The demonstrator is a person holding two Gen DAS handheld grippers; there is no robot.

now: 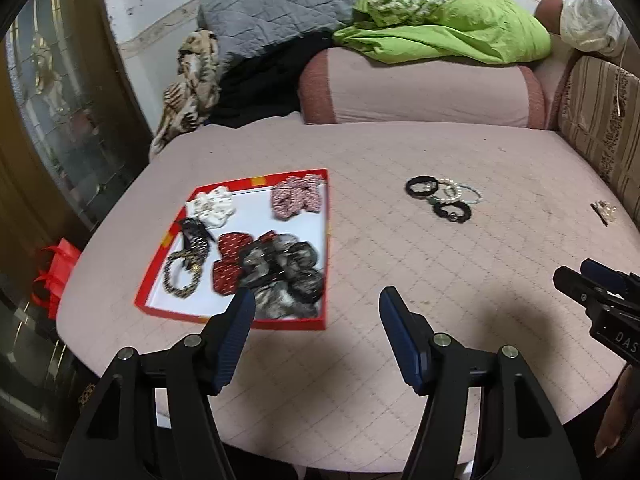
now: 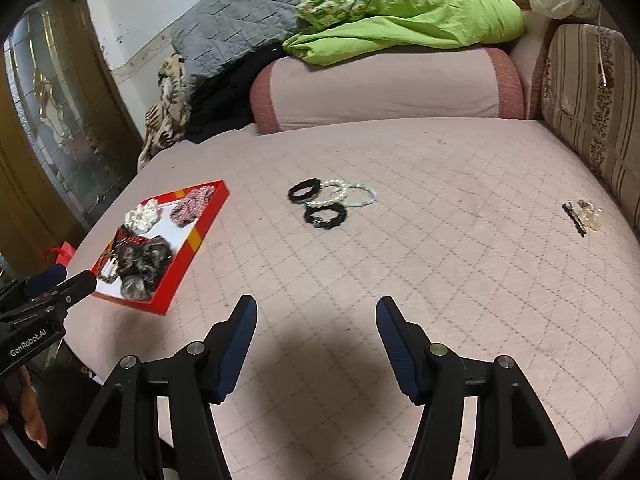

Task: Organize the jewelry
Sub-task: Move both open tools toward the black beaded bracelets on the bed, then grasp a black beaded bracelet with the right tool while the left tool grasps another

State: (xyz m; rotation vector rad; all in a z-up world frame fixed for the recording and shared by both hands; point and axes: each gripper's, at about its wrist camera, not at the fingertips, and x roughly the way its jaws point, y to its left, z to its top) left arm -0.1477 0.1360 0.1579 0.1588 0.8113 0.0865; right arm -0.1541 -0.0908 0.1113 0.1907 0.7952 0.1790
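At the far left, off the rounded edge of the bed [image 1: 400, 152], a crinkled red bag [image 1: 54, 276] sits beside a dark cabinet with gilt-patterned glass. On the quilted pink bed cover, near that left edge, lies a shallow red box [image 1: 256, 323] with a white floor, holding soft fabric scrunchies: a white one [image 1: 210, 206], a pink-and-white woven one [image 1: 298, 197], a red dotted one [image 1: 230, 262] and a grey-black satiny one [image 1: 286, 276], plus a leopard-print band [image 1: 182, 278]. The left tongs [image 1: 316, 304] hang above the cover just at the box's near right corner, blue ribbed pads spread wide apart and gripping nothing; the housing reads "GenRobot.AI" in the right wrist view. To the right of the box, past a bare strip of cover, lies the loose jewelry cluster [image 2: 333, 200]: two frilly black hair ties, a white pearl bracelet and a pale beaded bracelet, overlapping one another. The right tongs [image 2: 316, 308] hover over bare quilt nearer than that cluster, pads likewise spread and empty; "DAS" shows on the body in the left wrist view. Far right, near a striped cushion [image 2: 592, 92], rest small hair clips [image 2: 582, 216], one dark, the others clear. A pink bolster [image 2: 384, 88] under green cloth [image 2: 408, 12] closes the far edge.
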